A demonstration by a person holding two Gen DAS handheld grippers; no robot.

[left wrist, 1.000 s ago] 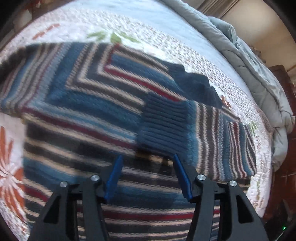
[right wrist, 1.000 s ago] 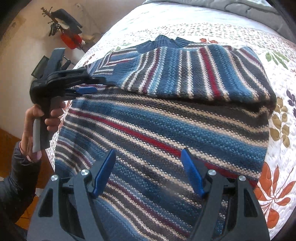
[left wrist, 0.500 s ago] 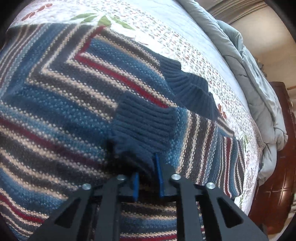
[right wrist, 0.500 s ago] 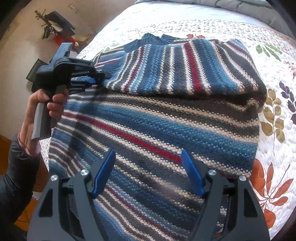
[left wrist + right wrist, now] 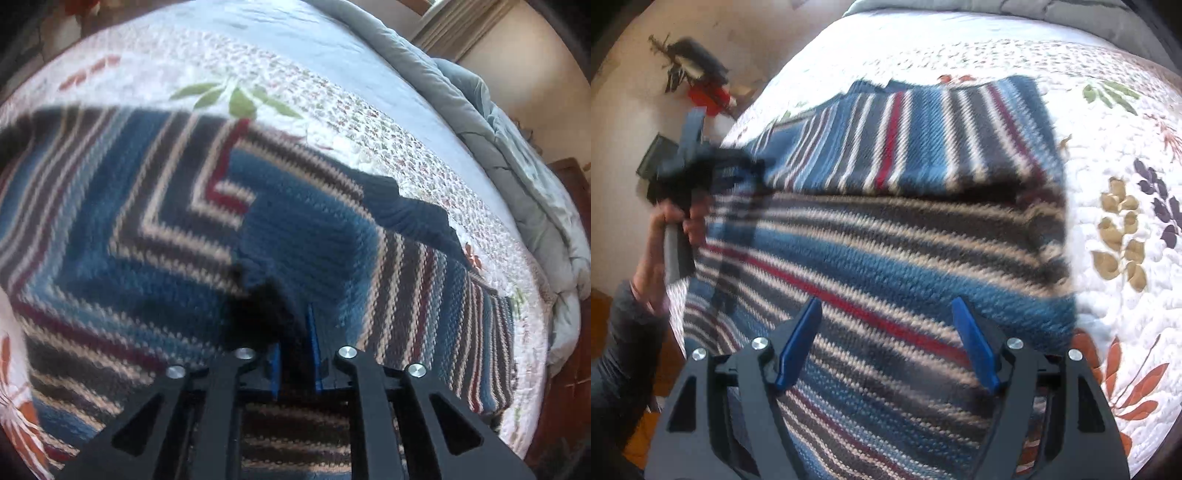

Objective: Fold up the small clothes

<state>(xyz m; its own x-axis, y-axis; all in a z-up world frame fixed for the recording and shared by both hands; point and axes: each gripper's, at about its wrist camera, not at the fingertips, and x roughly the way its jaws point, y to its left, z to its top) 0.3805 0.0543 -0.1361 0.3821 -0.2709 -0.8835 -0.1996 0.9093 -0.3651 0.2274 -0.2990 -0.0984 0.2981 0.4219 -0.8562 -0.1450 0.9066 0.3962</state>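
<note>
Striped knit sweater (image 5: pixel 155 229): chunky wool-like knit in blue, grey, cream and dark red bands, lying partly folded on the quilted bedspread (image 5: pixel 295 74); one sleeve lies across the body, its ribbed navy cuff (image 5: pixel 295 266) plain and close-ridged; ribbed navy collar (image 5: pixel 410 218) at the sweater's far edge.

Left gripper (image 5: pixel 295 343): black angular frame, blue flat pads nearly pressed together, pinching the ribbed cuff at the sweater's near side; fabric bunches dark between the pads.

Right gripper (image 5: pixel 886 339): same black frame with silver screws; blue fingers (image 5: pixel 798 347) spread wide, hovering above the sweater's lower body, gripping nothing.

Bedspread: white, puffy stitched quilting, printed with green, tan, purple and orange leaves.

Grey comforter (image 5: pixel 517 155): soft, bunched, beyond the sweater along the bed's far edge.

Left wrist view only: cuff and pinch seen close, collar, dark wooden furniture (image 5: pixel 569 192) past the comforter.

Right wrist view only: the left gripper (image 5: pixel 701 166) from outside, blurred, held by a bare hand (image 5: pixel 679 221) at the sweater's left edge; red-and-black objects (image 5: pixel 701 85) against the wall, too blurred to name.
</note>
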